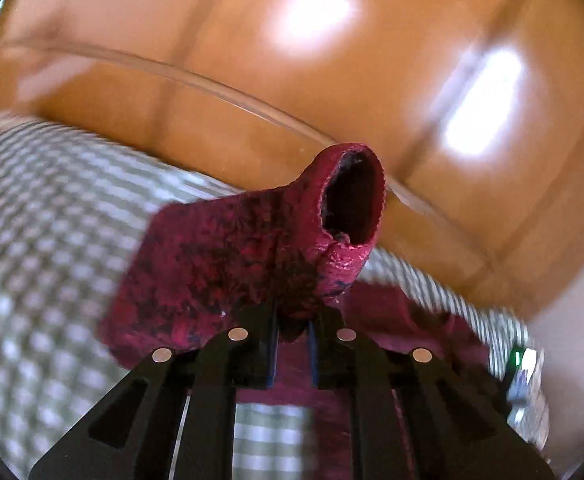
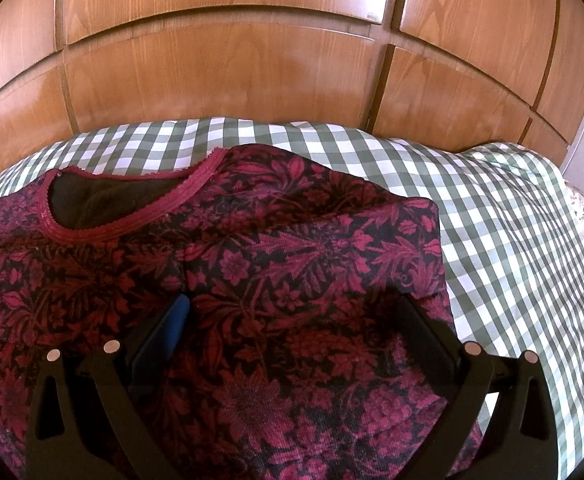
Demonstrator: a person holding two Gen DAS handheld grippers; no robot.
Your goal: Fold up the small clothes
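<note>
My left gripper (image 1: 292, 320) is pinched tight on the sleeve (image 1: 252, 248) of the red-and-black floral top (image 2: 252, 300), its cuff (image 1: 352, 196) lifted clear above the green checked cloth (image 1: 52, 220). My right gripper (image 2: 292, 316) stands spread wide over the top, which lies flat on that cloth before the wooden panels (image 2: 232, 64), gripping nothing.

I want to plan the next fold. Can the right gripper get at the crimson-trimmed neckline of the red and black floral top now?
Probably yes. The right gripper hangs with open jaws over the red and black floral top, and the crimson-trimmed neckline lies flat ahead to its left, with nothing covering it.
</note>
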